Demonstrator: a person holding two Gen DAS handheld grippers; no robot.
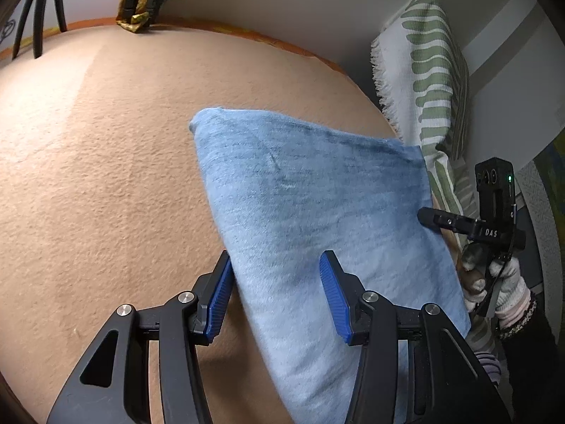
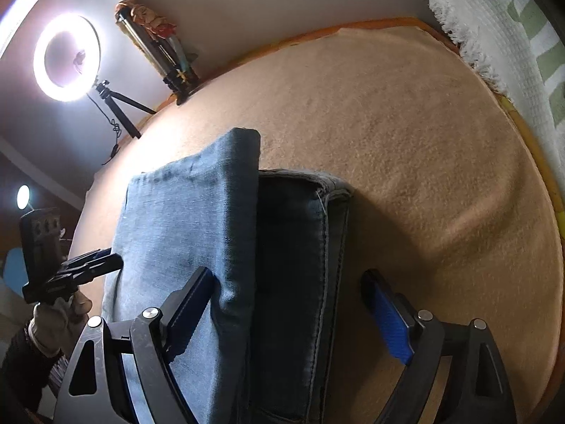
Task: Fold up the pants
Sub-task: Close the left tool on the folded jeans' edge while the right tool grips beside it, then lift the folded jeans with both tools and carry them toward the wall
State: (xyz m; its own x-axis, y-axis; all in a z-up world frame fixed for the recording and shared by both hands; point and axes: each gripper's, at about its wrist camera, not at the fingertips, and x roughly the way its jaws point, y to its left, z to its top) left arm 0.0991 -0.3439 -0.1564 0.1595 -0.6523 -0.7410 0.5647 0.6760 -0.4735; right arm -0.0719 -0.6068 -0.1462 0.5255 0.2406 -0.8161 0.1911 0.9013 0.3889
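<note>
Left wrist view shows the folded blue pants (image 1: 317,219) lying on a tan blanket (image 1: 106,176), with the left tongs (image 1: 275,293) released, one pad at the fabric's left edge and the other over the cloth. At far right the right tongs (image 1: 429,216) reach in, held by a gloved hand (image 1: 501,282), beside a green-striped throw (image 1: 430,70). Right wrist view alone reveals the darker lower layer of the pants (image 2: 293,282), a glowing ring light (image 2: 67,56) and the right tongs (image 2: 289,282) spread wide, released, straddling the fold.
</note>
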